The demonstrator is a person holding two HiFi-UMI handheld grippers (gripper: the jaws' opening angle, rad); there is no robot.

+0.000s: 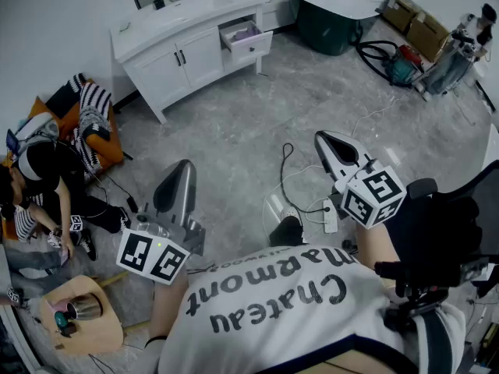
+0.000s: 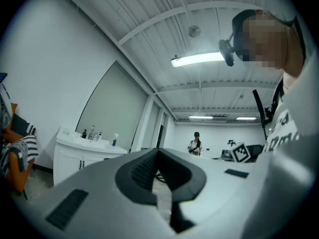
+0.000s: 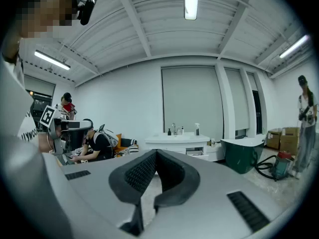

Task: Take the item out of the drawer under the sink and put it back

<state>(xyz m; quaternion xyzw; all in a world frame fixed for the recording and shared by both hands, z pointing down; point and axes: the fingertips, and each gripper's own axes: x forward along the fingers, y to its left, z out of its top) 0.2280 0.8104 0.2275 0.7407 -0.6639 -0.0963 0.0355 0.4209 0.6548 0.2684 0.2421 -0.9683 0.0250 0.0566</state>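
Far from open drawer [image 1: 248, 39]: left tongs [image 1: 182, 167], right tongs [image 1: 325, 139] closed.

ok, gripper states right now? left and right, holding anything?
Left gripper: closed, nothing between the jaws.
Right gripper: closed, nothing between the jaws.
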